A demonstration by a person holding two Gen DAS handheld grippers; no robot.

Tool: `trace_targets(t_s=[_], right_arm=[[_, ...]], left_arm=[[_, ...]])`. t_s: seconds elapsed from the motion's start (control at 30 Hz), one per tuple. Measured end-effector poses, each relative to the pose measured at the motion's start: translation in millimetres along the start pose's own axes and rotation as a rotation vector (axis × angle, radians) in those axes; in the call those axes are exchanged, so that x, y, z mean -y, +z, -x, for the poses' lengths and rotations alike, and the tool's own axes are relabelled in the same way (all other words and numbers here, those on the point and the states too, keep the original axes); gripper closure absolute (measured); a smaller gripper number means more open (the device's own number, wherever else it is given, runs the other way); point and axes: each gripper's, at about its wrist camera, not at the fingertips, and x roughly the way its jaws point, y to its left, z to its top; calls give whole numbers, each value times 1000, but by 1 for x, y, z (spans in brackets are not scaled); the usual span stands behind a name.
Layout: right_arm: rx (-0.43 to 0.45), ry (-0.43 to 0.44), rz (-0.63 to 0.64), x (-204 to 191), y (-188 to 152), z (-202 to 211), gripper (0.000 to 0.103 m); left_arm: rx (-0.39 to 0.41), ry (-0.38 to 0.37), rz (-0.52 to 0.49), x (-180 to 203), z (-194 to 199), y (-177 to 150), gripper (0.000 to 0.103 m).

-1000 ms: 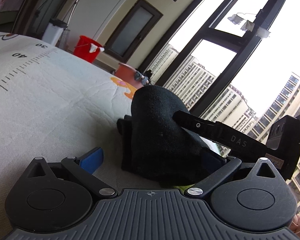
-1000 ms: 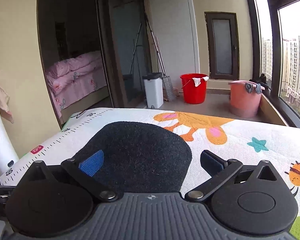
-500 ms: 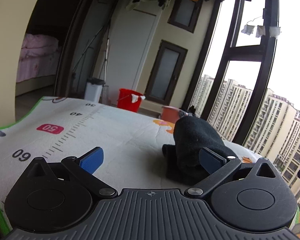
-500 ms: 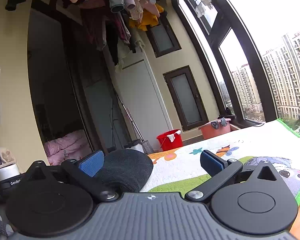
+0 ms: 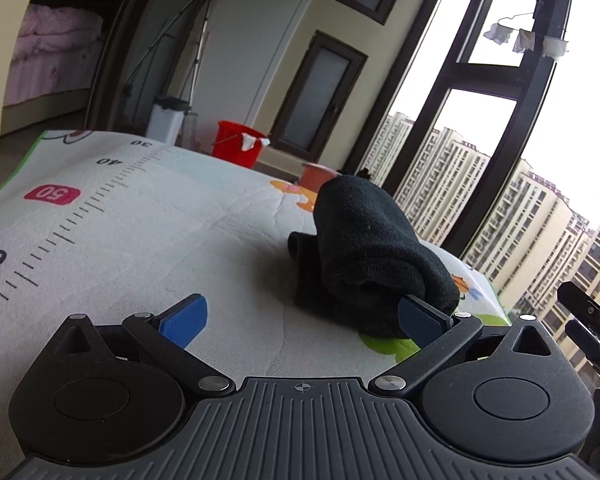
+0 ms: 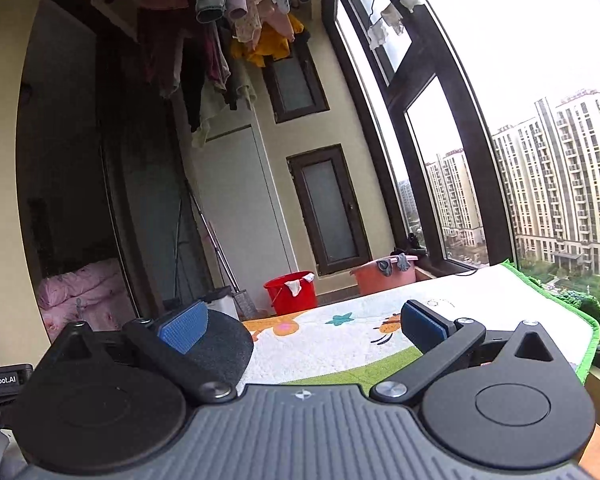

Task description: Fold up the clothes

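Left hand-held gripper drawn back, dark garment apparently just ahead-right

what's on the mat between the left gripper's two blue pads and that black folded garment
Nothing. In the left wrist view, bare printed mat runs from the open left gripper to the black folded garment, whose near end overlaps the right pad.

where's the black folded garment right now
In the left wrist view the black folded garment lies on the printed mat, right of centre, just ahead of the left tool's right finger, with the red bucket on the floor beyond it.
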Motion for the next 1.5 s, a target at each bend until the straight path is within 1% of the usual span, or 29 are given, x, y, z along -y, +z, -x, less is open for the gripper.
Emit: trace_targets(t_s=[0.07, 0.13, 0.2, 0.23, 0.3, 0.33, 0.37, 0.43, 0.47, 0.5, 0.53, 0.57, 0.63, 0.67, 0.73, 0.8, 0.87, 0.93, 1.0, 1.03, 1.07, 1.1, 1.17, 1.27, 1.37, 1.47, 1.5], right_arm=[[-77, 5, -67, 10, 1, -12, 0], [-147, 33, -82, 9, -1, -19, 0], [-157, 76, -43, -5, -2, -15, 0], [-160, 98, -22, -12, -3, -12, 0], [-166, 141, 20, -27, -4, -7, 0], [-169, 125, 35, -34, -3, -6, 0], [-173, 102, 48, -40, -3, -6, 0], [-219, 57, 23, -42, -5, -14, 0], [-263, 83, -7, -40, -7, -21, 0], [-320, 143, -55, -38, -10, -29, 0], [-346, 171, -82, -37, -13, -34, 0], [-365, 191, -104, -36, -16, -38, 0], [-400, 201, -75, -43, -24, -44, 0], [-395, 208, -63, -45, -24, -44, 0], [-374, 226, -42, -49, -25, -43, 0], [-376, 188, -54, -48, -26, -42, 0], [-386, 166, -93, -44, -28, -43, 0], [-406, 155, -139, -40, -30, -48, 0], [-421, 139, -160, -39, -33, -51, 0], [-417, 128, -156, -41, -34, -50, 0], [-413, 104, -148, -42, -34, -49, 0], [-409, 78, -138, -44, -34, -49, 0], [-409, 55, -139, -43, -34, -48, 0], [-409, 80, -159, -39, -34, -47, 0], [-421, 149, -177, -35, -35, -46, 0], [-471, 252, -205, -29, -36, -52, 0], [-484, 270, -202, -30, -36, -56, 0]], left_arm=[[-16, -10, -28, 3, -1, 0, 0], [-13, -24, -65, 7, 0, 1, 0], [22, -38, -120, 16, 7, 0, 0], [54, -16, -154, 22, 12, -1, 0], [125, 46, -225, 34, 22, -4, 0], [153, 89, -253, 39, 25, -5, 0], [182, 158, -278, 45, 27, -8, 0], [227, 317, -313, 55, 29, -16, 0], [220, 352, -326, 59, 25, -16, 0], [193, 350, -338, 61, 20, -15, 0], [145, 342, -339, 60, 12, -12, 0], [89, 337, -334, 60, 2, -9, 0], [9, 340, -305, 56, -11, -5, 0], [-10, 336, -282, 53, -15, -3, 0], [-21, 301, -228, 45, -17, 0, 0], [-17, 242, -201, 40, -14, -1, 0], [-23, 175, -198, 36, -9, -5, 0], [-70, 112, -186, 32, -14, -4, 0], [-145, 34, -154, 24, -21, -2, 0], [-159, 6, -133, 20, -23, -1, 0], [-157, -6, -119, 18, -22, -1, 0], [-153, -15, -109, 17, -22, -1, 0], [-148, -3, -116, 20, -20, -3, 0], [-139, 33, -121, 24, -18, -5, 0], [-131, 47, -102, 25, -20, -4, 0], [-133, 58, -105, 26, -19, -1, 0], [-134, 65, -108, 27, -20, -1, 0]])
